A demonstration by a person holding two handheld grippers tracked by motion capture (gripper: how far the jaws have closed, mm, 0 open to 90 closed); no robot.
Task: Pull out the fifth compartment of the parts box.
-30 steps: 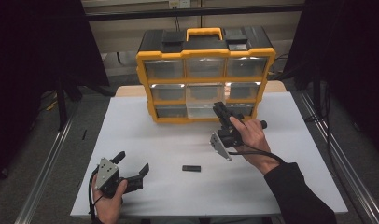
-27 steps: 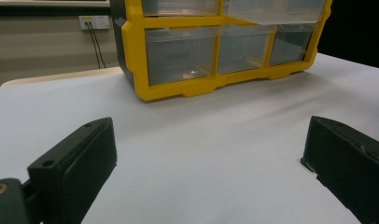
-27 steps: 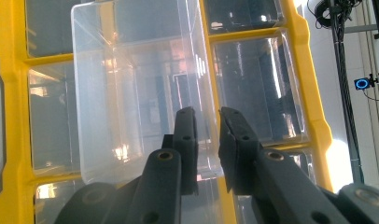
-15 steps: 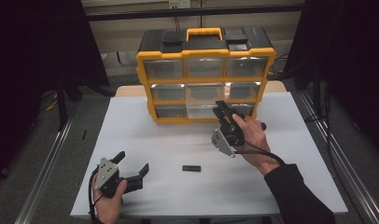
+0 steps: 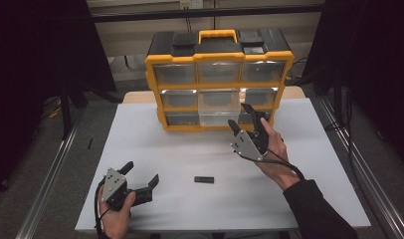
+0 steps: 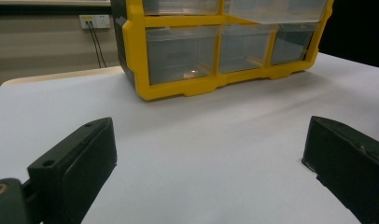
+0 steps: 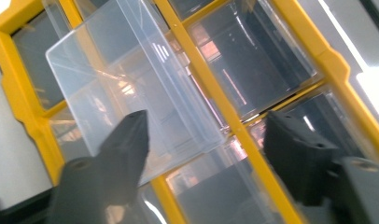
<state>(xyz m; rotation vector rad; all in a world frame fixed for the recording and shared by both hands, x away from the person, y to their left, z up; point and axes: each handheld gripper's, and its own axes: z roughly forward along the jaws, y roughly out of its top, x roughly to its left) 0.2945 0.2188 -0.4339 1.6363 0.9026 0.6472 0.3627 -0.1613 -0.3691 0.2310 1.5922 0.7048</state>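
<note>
White tabletop (image 5: pixel 309 164), yellow drawer cabinet (image 5: pixel 219 63) at its far edge.

Right gripper (image 5: pixel 246 117), jaws just spread and holding nothing, faces the pulled-out clear middle drawer (image 5: pixel 218 115). Left gripper (image 5: pixel 140 175) rests open near the front; a small black piece (image 5: pixel 204 179) lies between them.

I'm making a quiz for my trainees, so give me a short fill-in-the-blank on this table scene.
1. The parts cabinet has a frame coloured ____.
2. The clear drawer pulled out of it sits in the ____ column.
3. The jaws of the right gripper stand ____, with nothing between them.
4. The small black part lies on the ____ table.

Missing words: yellow; middle; open; white
</note>
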